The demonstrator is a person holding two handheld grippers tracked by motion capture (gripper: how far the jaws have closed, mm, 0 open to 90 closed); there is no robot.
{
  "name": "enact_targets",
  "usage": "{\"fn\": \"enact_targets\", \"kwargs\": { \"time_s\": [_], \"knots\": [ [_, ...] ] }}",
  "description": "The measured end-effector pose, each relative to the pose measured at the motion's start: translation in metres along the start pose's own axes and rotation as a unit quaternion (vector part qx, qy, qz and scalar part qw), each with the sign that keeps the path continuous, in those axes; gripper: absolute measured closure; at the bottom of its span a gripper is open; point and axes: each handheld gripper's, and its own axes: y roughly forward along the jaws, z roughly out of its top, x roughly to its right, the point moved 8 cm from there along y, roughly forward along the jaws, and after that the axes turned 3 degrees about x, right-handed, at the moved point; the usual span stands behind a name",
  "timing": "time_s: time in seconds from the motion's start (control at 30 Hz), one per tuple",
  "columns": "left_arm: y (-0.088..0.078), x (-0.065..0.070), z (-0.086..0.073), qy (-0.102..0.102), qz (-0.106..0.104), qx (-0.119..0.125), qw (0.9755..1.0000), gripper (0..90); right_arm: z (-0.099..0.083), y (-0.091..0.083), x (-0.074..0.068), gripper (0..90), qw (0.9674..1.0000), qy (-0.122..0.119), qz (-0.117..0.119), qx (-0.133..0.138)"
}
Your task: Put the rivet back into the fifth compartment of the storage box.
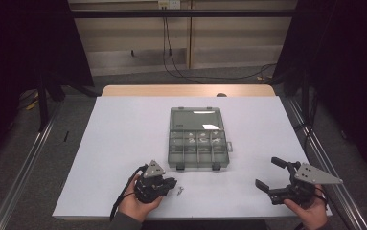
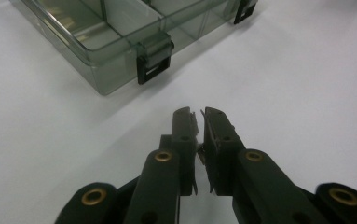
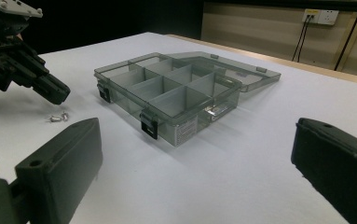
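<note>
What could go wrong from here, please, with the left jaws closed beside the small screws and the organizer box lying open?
1. The left gripper is shut, apparently on something tiny and thin; it could slip out before reaching the organizer box.
2. The loose screws lie right by those jaws and could be knocked away across the table.
3. The box's compartments are narrow, so a drop could miss.

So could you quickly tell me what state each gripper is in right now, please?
Left gripper: closed; whether it holds anything cannot be told.
Right gripper: open, holding nothing.
</note>
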Motion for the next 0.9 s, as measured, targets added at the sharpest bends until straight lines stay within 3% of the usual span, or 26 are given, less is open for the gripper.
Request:
{"fn": "enact_targets", "kwargs": {
  "time_s": [0.4, 0.9],
  "knots": [
    [-0.009, -0.009, 0.017, -0.014, 0.005, 0.058, 0.9982, 83.3, 0.0, 0.0, 0.0, 1.4, 1.0, -0.001, 0.0, 0.0],
    [-0.008, -0.021, 0.041, -0.009, 0.025, 0.107, 0.9939, 83.3, 0.0, 0.0, 0.0, 1.3, 1.0, -0.003, 0.001, 0.001]
  ]
}}
